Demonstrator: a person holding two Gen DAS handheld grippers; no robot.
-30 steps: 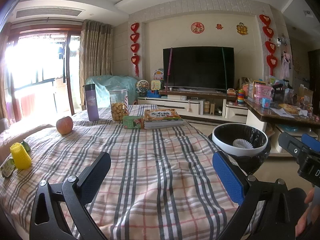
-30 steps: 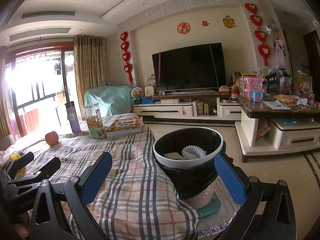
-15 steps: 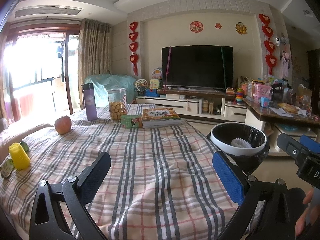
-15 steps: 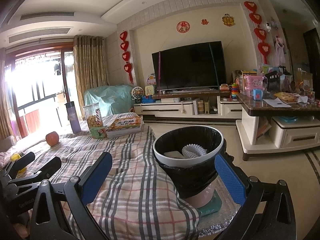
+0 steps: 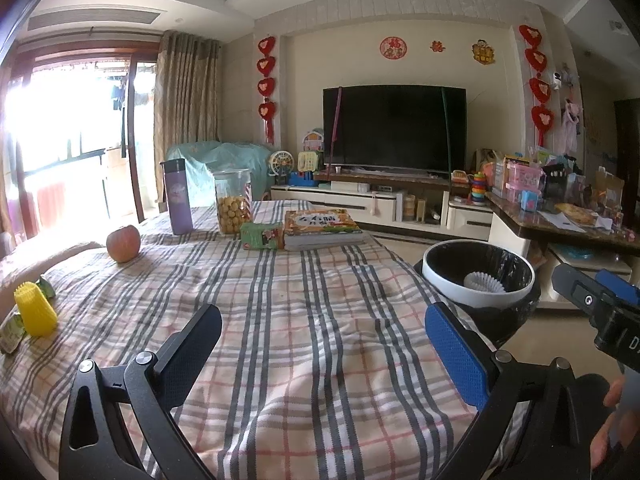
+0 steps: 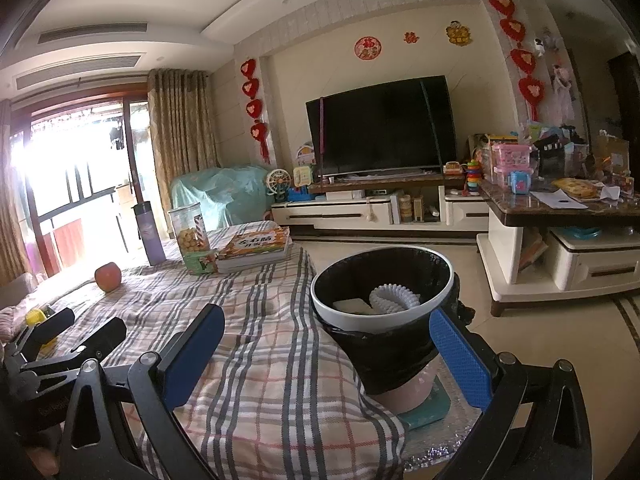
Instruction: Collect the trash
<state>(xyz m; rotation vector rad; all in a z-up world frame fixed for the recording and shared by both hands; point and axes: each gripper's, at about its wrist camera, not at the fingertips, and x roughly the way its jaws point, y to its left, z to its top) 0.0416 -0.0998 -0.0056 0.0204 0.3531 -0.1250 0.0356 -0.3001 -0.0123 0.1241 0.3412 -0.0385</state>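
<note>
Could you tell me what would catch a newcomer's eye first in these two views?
Probably the black-lined trash bin beside the table's right edge, with a white pleated paper cup inside. Next, the plaid tablecloth with a red apple and a yellow ridged cup toward its left side. Both tools, left and right, hang open.

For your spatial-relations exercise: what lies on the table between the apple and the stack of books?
In the left wrist view, between the apple and the books stand a purple bottle, a clear cookie jar and a small green box.
</note>
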